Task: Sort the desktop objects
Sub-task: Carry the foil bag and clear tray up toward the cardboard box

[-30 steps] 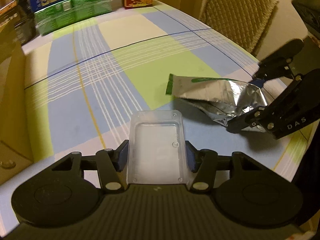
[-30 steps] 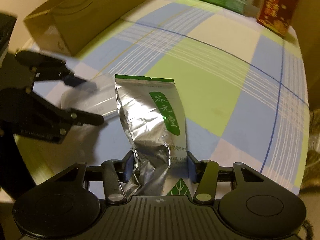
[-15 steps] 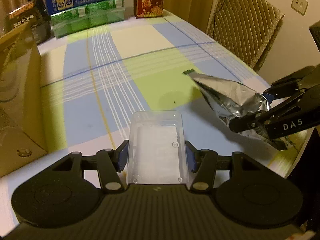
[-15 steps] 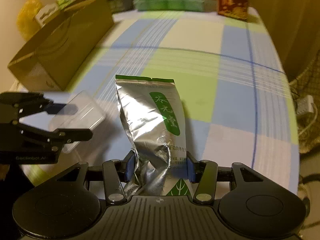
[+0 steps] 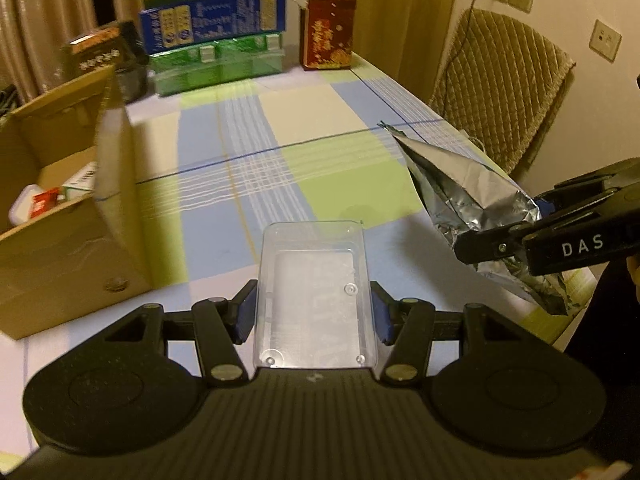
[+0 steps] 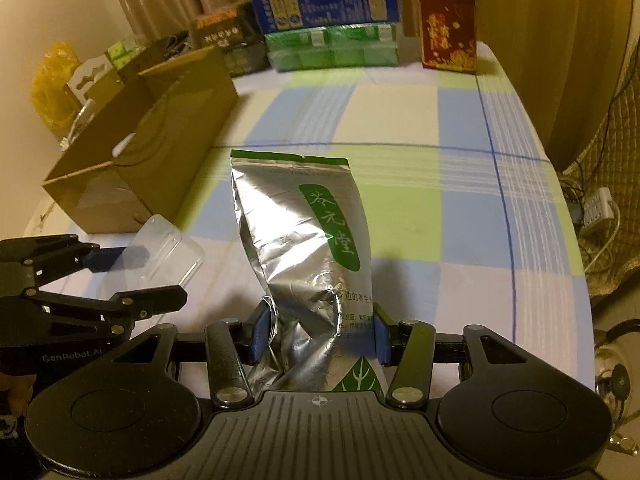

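My left gripper [image 5: 313, 312] is shut on a clear plastic tray [image 5: 314, 280], held above the checked tablecloth. The right gripper [image 6: 319, 334] is shut on the bottom of a silver foil tea bag [image 6: 304, 232] with a green label, lifted off the table. In the left wrist view the foil tea bag [image 5: 460, 188] hangs at the right in the right gripper [image 5: 516, 224]. In the right wrist view the clear plastic tray [image 6: 160, 252] sits at the left in the left gripper [image 6: 136, 276]. An open cardboard box [image 5: 68, 208] with small items inside stands at the left.
The table [image 5: 248, 152] carries a blue, green and cream checked cloth. At its far end stand blue and green boxes [image 5: 216, 52], a red box [image 5: 328, 34] and a dark box [image 5: 104, 52]. A padded chair [image 5: 500, 92] is beyond the right edge.
Both grippers have risen and tilted up, lifting the foil tea bag and the clear tray off the cloth. The cardboard box's inside has come into view at the left.
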